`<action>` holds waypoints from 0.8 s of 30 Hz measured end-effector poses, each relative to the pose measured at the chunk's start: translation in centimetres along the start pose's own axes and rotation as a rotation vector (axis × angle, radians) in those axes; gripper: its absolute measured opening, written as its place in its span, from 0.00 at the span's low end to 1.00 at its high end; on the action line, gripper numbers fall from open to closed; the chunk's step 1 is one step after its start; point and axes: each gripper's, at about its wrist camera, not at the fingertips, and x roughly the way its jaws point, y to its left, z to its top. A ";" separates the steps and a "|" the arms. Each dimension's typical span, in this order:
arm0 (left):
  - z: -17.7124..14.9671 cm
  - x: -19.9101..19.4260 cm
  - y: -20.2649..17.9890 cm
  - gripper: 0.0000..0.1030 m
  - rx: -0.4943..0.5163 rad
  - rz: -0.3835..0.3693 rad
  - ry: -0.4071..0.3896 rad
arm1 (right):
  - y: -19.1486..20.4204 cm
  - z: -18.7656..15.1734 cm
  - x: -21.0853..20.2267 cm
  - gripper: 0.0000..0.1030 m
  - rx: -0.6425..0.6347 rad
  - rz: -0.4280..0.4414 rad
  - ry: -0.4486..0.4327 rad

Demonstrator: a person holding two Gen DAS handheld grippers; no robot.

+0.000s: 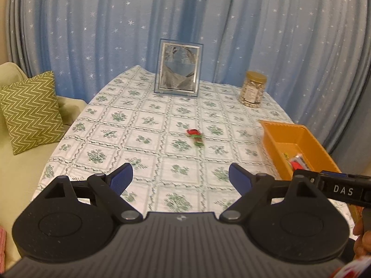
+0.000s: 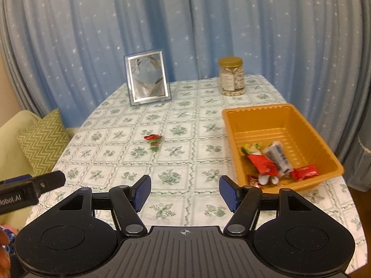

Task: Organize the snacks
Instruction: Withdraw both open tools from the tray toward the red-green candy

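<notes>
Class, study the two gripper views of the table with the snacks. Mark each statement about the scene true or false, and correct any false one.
1. One red snack lies on the tablecloth outside the orange tray. True.
2. The orange tray is empty. False: several wrapped snacks lie in it.
3. The jar has a gold lid. True.
4. The right gripper is holding a snack. False: it is open, with nothing between its fingers.
5. The picture frame lies flat. False: it stands upright.

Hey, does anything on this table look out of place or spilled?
One red and green snack wrapper lies alone mid-table on the tablecloth, while the other snacks sit in the orange tray. Nothing is spilled; jar and frame stand upright.
</notes>
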 end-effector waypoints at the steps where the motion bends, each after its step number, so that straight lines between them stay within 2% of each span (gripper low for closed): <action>1: 0.2 0.3 0.3 0.86 0.004 0.005 0.001 | 0.1 0.2 0.5 0.63 0.001 0.006 0.002; 10: 2.9 5.2 2.0 0.86 0.028 0.024 -0.006 | 1.4 1.6 6.2 0.63 -0.034 0.045 0.011; 24: 4.8 16.8 3.8 0.86 0.033 0.041 0.000 | 2.3 3.7 18.3 0.63 -0.075 0.078 0.027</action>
